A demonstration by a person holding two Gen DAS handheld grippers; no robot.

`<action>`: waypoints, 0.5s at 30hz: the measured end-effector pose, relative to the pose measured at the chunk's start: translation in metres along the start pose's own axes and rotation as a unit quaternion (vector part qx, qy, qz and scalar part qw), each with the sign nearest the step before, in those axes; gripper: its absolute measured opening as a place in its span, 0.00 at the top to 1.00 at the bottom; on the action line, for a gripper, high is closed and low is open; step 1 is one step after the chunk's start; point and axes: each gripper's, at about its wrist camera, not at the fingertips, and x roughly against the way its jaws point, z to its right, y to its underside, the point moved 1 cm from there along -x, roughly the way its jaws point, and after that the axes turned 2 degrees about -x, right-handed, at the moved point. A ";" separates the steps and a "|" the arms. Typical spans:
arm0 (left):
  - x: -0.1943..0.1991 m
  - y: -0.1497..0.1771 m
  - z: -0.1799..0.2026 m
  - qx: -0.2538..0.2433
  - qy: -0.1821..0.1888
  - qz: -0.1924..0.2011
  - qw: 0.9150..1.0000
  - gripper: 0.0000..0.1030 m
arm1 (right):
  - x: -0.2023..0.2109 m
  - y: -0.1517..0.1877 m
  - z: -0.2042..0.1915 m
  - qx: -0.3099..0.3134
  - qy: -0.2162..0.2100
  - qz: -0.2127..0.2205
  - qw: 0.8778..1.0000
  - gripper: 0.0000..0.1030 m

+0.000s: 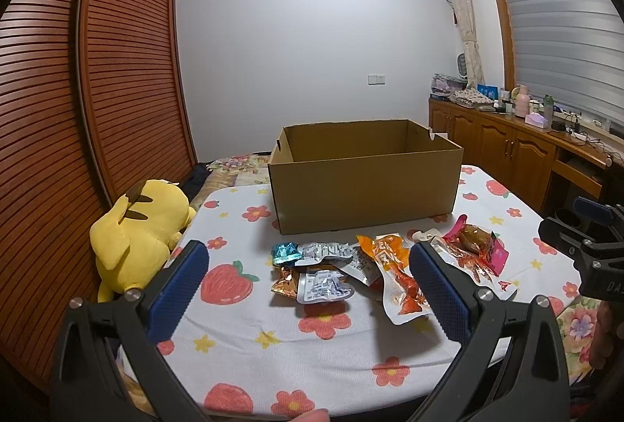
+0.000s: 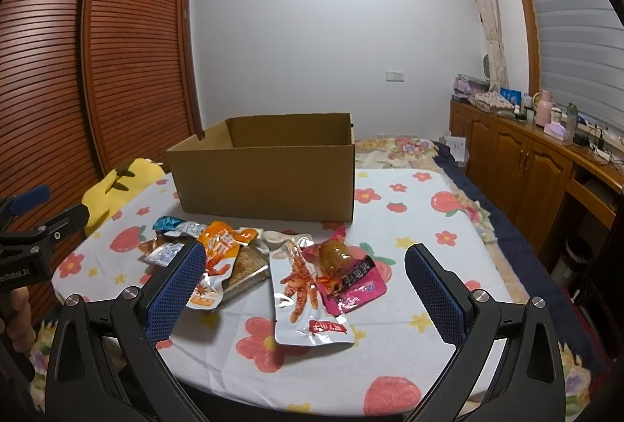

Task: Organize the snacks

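Right gripper (image 2: 306,289): hovering spread wide, nothing between its fingers.
Left gripper (image 1: 308,283): hanging spread too, holding nothing.
Chicken-feet pouch (image 2: 306,299): lying flat on the table (image 2: 429,227), long axis running near-to-far.
Snack pile (image 1: 331,266): sprawling just before the box.
Cardboard box (image 1: 362,188): sitting open-topped, long side facing us.

brown box (image 1: 362,195), yellow plush (image 1: 144,231), blue fingers (image 1: 181,287)

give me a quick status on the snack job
Left gripper and right gripper open, empty. Snack packets loose before cardboard box. Nothing in the way.
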 end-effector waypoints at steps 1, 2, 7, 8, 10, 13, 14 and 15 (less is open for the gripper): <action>0.000 0.000 0.000 0.000 0.000 0.000 1.000 0.00 | 0.000 0.000 0.000 0.000 0.000 0.000 1.000 0.00; 0.000 0.000 0.000 0.000 0.000 0.000 1.000 0.00 | 0.000 0.000 0.000 0.000 0.000 0.000 1.000 0.00; -0.004 0.001 0.000 0.002 0.004 -0.008 1.000 0.00 | -0.001 0.001 0.000 0.001 0.000 -0.001 1.000 0.00; -0.005 0.001 0.000 0.002 0.005 -0.010 1.000 0.00 | -0.001 0.001 0.000 0.001 -0.001 -0.002 1.000 0.00; -0.010 0.004 0.000 0.004 0.006 -0.018 1.000 0.00 | -0.003 0.003 0.000 0.000 -0.002 -0.007 1.000 0.00; -0.014 0.007 0.000 0.004 0.006 -0.021 1.000 0.00 | -0.008 0.006 0.004 -0.007 -0.004 -0.015 1.000 0.00; -0.014 0.008 0.001 0.004 0.005 -0.021 1.000 0.00 | -0.008 0.006 0.004 -0.008 -0.004 -0.016 1.000 0.00; -0.014 0.009 0.001 0.004 0.006 -0.022 1.000 0.00 | -0.008 0.006 0.004 -0.009 -0.004 -0.016 1.000 0.00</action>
